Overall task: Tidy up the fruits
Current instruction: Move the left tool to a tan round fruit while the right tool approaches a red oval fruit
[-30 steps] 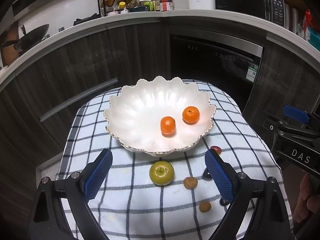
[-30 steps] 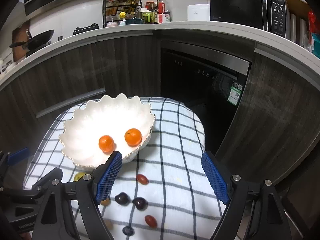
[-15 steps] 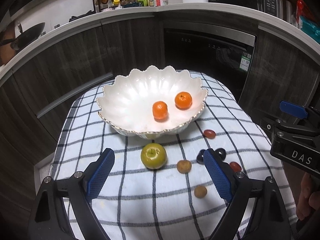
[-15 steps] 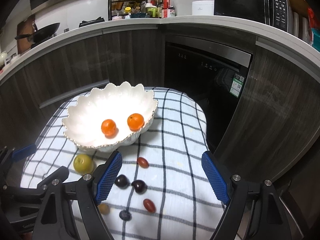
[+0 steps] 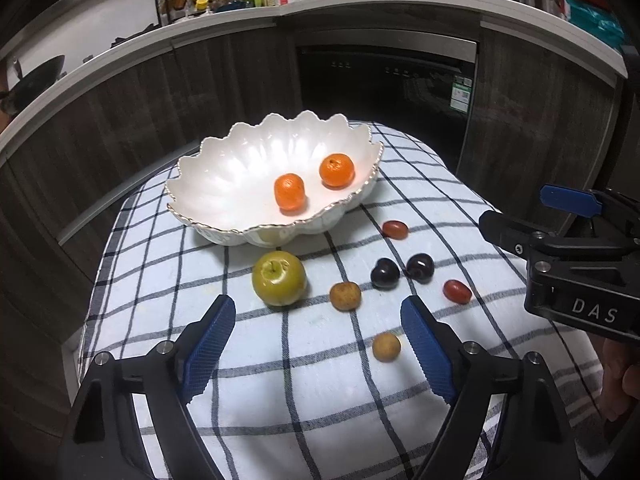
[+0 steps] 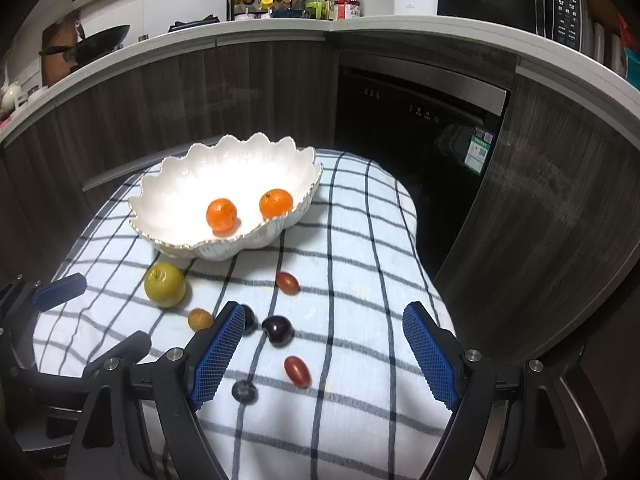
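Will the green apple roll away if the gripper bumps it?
Probably a little. The green apple is round and sits loose on the checked cloth, though the soft cloth may slow it. It looks firm, so squashing seems unlikely.

Both wrist cameras look steeply down, sharing the bowl (image 5: 224,184) and cloth (image 6: 360,240).
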Demonstrator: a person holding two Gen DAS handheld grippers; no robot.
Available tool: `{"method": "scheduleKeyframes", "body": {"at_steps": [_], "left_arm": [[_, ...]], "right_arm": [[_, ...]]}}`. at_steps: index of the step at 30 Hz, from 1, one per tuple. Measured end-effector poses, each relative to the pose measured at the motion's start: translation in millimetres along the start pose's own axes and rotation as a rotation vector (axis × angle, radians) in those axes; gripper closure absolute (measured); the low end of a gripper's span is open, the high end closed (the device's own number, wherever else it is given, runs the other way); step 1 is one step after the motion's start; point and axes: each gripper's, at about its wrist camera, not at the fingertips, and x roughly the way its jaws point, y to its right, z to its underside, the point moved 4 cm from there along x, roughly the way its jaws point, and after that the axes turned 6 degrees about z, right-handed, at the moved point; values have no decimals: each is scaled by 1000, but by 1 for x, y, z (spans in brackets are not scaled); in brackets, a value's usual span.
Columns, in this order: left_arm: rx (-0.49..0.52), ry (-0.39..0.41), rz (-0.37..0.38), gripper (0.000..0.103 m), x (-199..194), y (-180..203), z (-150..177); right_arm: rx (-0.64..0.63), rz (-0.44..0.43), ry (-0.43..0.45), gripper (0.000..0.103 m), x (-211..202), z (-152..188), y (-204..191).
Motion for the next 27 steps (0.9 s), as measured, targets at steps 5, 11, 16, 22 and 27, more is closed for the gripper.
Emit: {"method": "scheduleKeyframes", "body": {"at_steps": [5, 11, 16, 22, 27], "left_arm": [[36, -1, 24, 24, 4, 6, 7], [42, 0, 47, 25, 6, 8, 10], [53, -7, 60, 25, 9, 11, 16], [62, -18, 74, 26, 16, 16, 23], [80, -33, 94, 31, 24, 23, 28]], "right_arm": [[-6, -3, -16, 21, 3, 9, 0], [-18, -12, -21, 21, 3, 16, -2], [-15, -36, -31, 21, 5, 20, -4], [-23, -48, -47, 22, 11, 27, -8], [-29, -51, -66, 27, 19, 32, -9]]}}
